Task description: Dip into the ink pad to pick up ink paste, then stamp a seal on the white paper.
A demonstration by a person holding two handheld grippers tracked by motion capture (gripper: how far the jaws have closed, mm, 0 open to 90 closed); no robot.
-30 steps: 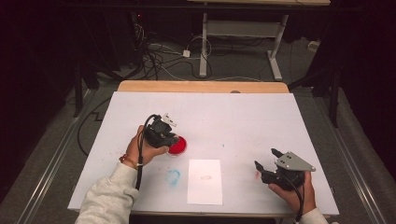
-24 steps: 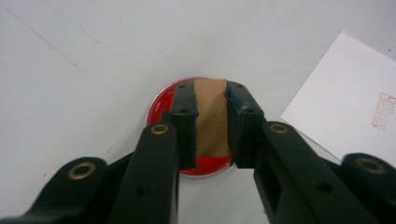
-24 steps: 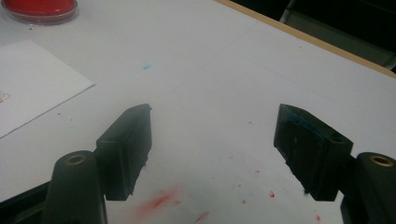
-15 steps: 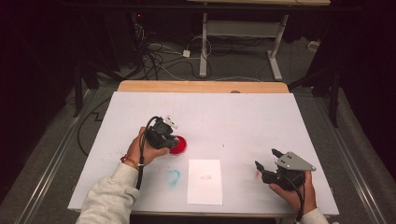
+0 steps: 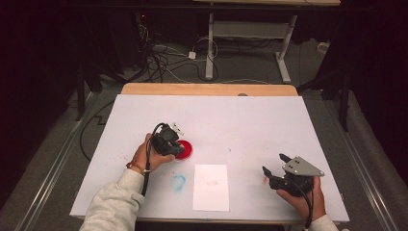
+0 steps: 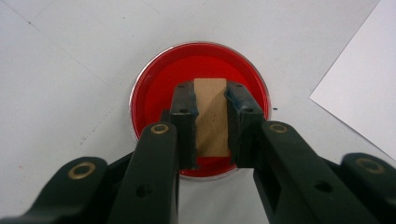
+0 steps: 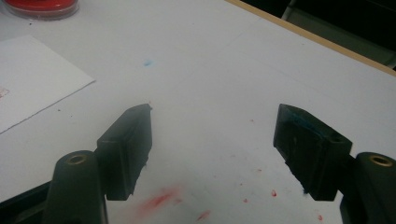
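Since the earlier frames the left gripper has sunk a little toward the red dish, while the right gripper has kept its place near the table's right front corner.

In the left gripper view the two black jaws are clamped on a small wooden block, one pad pressing each long side. The block stands over the middle of the red dish, a round, shallow dish with a clear rim and red ink inside. Whether the block's lower end touches the ink cannot be told, as the jaws cover it. In the high view the person's left hand wraps the gripper's body, and the dish peeks out just to its right on the white table.

A sheet of white paper lies near the front edge, between the two hands, with a faint mark at its middle. A blue smudge sits on the table just left of the paper.

The right gripper rests low over the table with its jaws spread wide and nothing between them. Red smears and small red specks mark the white surface under it. The person's right hand holds it well apart from the paper.
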